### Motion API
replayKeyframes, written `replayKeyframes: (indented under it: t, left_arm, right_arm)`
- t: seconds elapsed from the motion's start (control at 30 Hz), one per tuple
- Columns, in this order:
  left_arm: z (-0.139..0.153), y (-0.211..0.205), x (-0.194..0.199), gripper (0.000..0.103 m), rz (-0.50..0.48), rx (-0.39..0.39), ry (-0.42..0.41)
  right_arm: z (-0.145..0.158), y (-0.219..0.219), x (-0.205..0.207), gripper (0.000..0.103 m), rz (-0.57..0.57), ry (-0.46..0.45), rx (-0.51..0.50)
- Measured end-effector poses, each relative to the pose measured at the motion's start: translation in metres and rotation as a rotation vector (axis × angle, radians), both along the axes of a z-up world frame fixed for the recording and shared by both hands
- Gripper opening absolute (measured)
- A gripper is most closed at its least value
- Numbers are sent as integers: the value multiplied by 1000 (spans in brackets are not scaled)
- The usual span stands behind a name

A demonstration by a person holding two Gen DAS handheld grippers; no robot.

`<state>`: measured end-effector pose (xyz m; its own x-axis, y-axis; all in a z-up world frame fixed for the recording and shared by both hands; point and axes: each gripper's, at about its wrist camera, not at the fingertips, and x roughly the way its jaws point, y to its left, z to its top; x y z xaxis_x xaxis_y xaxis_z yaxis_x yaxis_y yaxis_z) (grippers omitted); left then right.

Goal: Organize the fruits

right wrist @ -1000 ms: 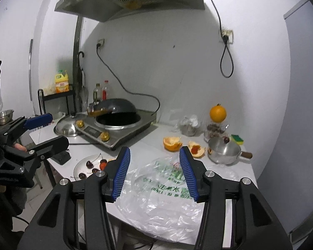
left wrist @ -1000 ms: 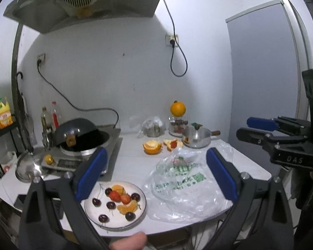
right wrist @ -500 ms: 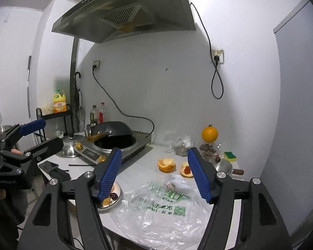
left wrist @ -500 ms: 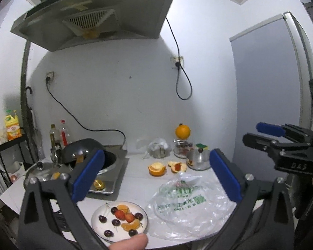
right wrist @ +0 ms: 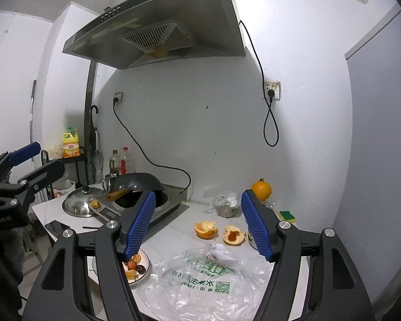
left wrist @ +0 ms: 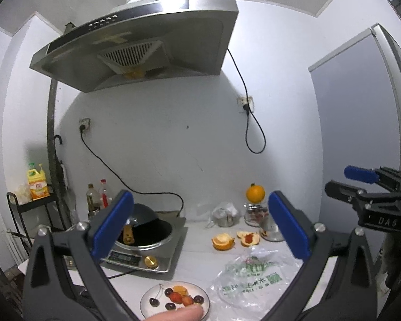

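A white plate (left wrist: 204,307) of cherries, strawberries and orange segments sits at the counter's front edge; it also shows in the right wrist view (right wrist: 146,263), partly behind a finger. A clear plastic bag (left wrist: 254,275) with green print lies to its right (right wrist: 211,286). Orange peel cups (left wrist: 223,241) (right wrist: 205,229) lie behind it. A whole orange (left wrist: 255,193) (right wrist: 261,189) sits on a jar. My left gripper (left wrist: 197,227) is open and empty, raised well above the counter. My right gripper (right wrist: 197,223) is open and empty, also raised.
An induction cooker with a tilted black wok (left wrist: 149,227) fills the counter's left. A steel lid (right wrist: 78,206) and a phone (right wrist: 56,226) lie further left. A small steel pot (left wrist: 271,231), a bagged cup (right wrist: 226,206) and a sponge (right wrist: 286,215) stand at the back. A range hood (left wrist: 136,42) hangs overhead.
Both grippers have risen and tilted upward, so the counter has dropped low in both views and the range hood now fills the top. The right gripper's jaws have spread wider.
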<state>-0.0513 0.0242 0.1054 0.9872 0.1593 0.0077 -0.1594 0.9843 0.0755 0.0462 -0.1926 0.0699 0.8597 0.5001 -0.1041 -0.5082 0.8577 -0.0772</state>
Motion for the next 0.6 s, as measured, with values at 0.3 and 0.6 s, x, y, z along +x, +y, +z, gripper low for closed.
replayKeyframes:
  t: [0.3,0.6]
  left_arm:
    - [-1,2,0,102,-7,-12,9]
    - [-3,4,-1,102,-13,-20,14]
  right_arm:
    - [1,2,1,70,-4,1,-3]
    - [-3,4,4,70,-2,17,-13]
